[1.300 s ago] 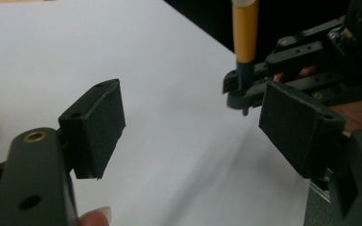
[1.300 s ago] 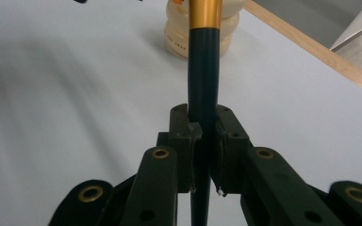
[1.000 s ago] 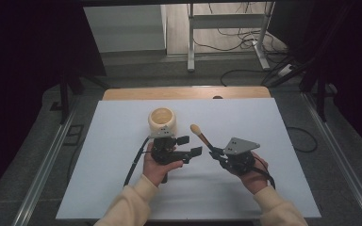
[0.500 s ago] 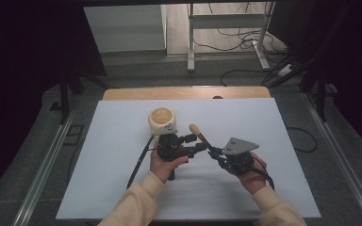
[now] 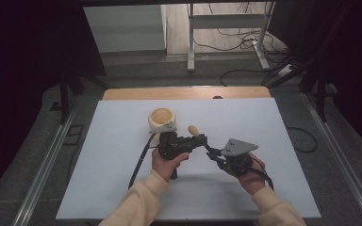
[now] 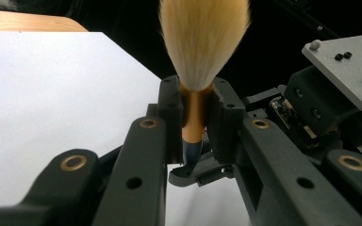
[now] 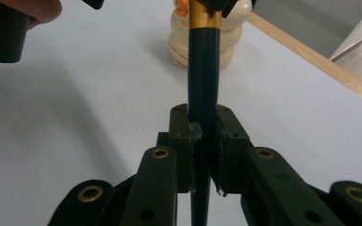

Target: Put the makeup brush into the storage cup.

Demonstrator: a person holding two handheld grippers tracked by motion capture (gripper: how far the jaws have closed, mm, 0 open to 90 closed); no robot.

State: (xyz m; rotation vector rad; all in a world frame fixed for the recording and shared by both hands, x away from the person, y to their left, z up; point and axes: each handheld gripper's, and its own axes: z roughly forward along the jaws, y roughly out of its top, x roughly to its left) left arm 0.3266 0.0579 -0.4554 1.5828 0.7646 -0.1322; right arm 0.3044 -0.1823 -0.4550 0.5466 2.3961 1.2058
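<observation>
- Gold-ferruled and dark-handled, the brush hangs above the middle of the white worktop, held by both grippers at once: the left gripper has just been closing and now pinches the gold ferrule right under the pale bristles, while the right gripper is clamped on the dark handle lower down.
- With 2 grips on 1 thin stick, any pull or twist by either hand could bend or snap the handle, or drag it through the other jaws.
- If the right jaws let go before the left grip is firm, the brush could swing and drop onto the worktop.
- The left jaws sit very close to the bristles; a small slide toward the tip would crush or splay them.
- The cream pot stands just on the far side of the left hand; a careless swing of the brush or that gripper's cable could knock it over.
</observation>
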